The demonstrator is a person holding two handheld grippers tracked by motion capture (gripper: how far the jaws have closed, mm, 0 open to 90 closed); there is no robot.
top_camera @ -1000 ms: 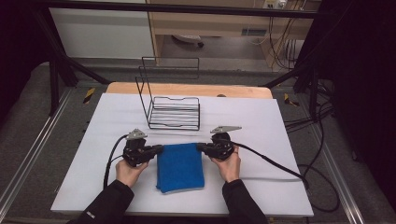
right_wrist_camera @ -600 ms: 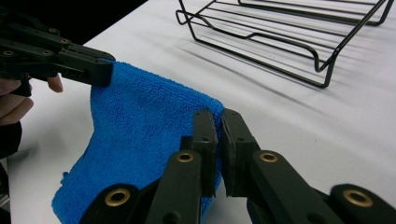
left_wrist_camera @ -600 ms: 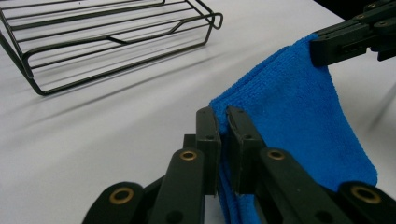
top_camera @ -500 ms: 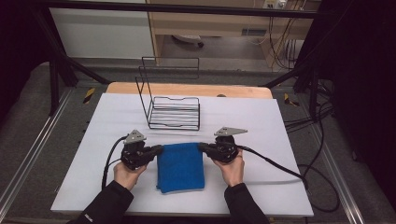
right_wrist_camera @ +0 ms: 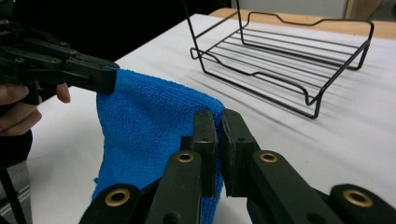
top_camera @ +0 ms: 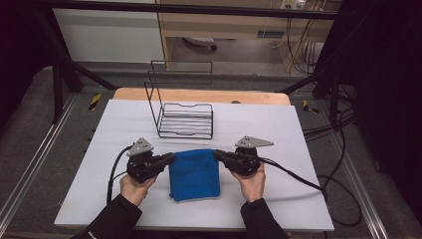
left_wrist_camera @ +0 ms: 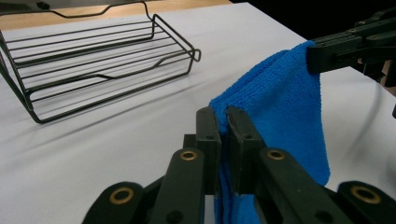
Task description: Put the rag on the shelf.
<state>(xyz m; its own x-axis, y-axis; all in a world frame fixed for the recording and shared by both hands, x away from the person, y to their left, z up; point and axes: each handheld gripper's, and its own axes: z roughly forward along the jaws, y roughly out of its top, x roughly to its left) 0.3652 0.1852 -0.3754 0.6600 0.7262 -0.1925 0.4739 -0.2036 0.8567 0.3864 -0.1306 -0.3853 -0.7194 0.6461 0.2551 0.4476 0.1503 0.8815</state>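
A person sits at a white table (top_camera: pixel 99 149) and holds a black two-jaw gripper in each hand. Between the two grippers hangs a folded blue cloth (top_camera: pixel 194 173), a thick, fuzzy microfibre towel.

In the high view, the left gripper (top_camera: pixel 171 158) points to the right and the right gripper (top_camera: pixel 217 154) points to the left, so that their tips face each other across the cloth's upper edge. Each one pinches one top corner of the cloth. The cloth's upper edge is lifted off the table and stretched between the two tips, while its lower part drapes down toward the person and lies on the white surface.

The left gripper view looks along that gripper's own jaws, which are closed tight on the near corner of the cloth (left_wrist_camera: pixel 275 102), with only the fabric's thickness between them. Farther off in that view, the other gripper clamps the far corner.

The right gripper view shows the same hold mirrored: its jaws are pressed together on a corner of the cloth (right_wrist_camera: pixel 149 121), and the left gripper, with the fingers (right_wrist_camera: pixel 18 116) of the person's hand around it, holds the opposite corner.

Beyond the cloth, toward the far side of the table, stands a black wire rack (top_camera: pixel 185 119) with a flat slatted base and a tall upright frame at its back. It is apart from the cloth and the grippers.
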